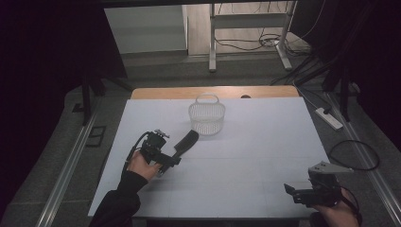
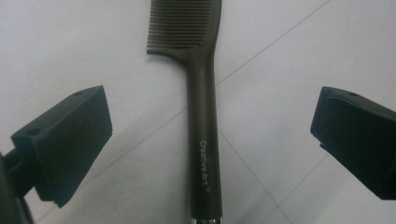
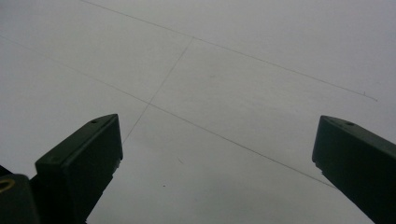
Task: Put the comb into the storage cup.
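Left claw stood wide apart, jaws either side of the comb handle, pads not touching it. Comb lay flat on the white table, teeth end pointing far-right toward the basket, handle end toward the left claw. White mesh basket sat upright at the far middle of the table, just beyond the comb, not touching it. Right claw also wide apart, nothing between the jaws, bare table under it; it hung at the near right corner, well apart from the comb. Step in hand, as a judgement: the comb lay free between open jaws, either just set down or lined up for a pick. Next move likely called for closing squarely on the handle, then lifting toward the basket.
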